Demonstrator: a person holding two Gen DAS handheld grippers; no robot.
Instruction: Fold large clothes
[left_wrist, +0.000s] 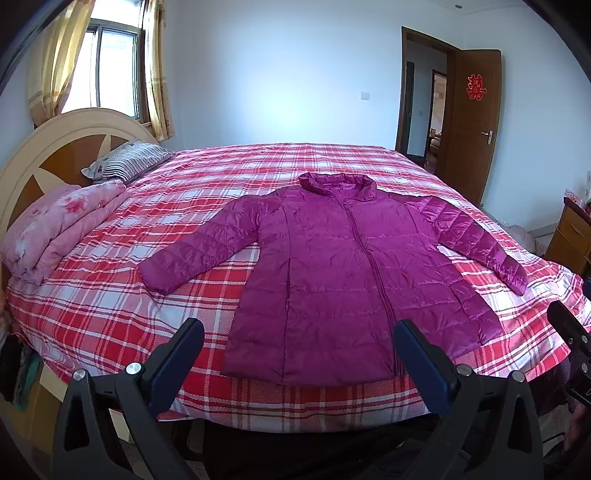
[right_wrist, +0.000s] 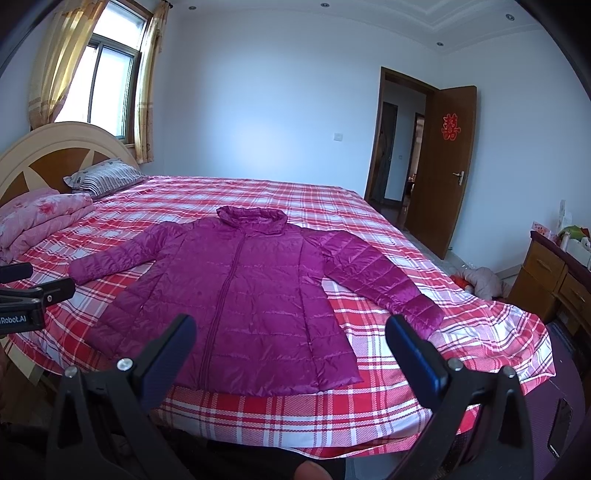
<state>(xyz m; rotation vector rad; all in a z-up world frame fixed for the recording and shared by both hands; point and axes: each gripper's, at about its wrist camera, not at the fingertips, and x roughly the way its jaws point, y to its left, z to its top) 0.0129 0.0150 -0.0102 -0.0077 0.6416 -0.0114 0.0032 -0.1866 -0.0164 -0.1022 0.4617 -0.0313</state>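
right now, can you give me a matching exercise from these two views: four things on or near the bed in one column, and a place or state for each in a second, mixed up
Things
1. purple jacket
2. striped pillow
3. pink floral quilt
4. wooden door

Places or states
A. folded in a pile beside the headboard
B. swung open, a red paper cutout on it
C. spread flat, zipped, both sleeves out to the sides
D. lying against the headboard under the window

Pairs: 1-C, 2-D, 3-A, 4-B
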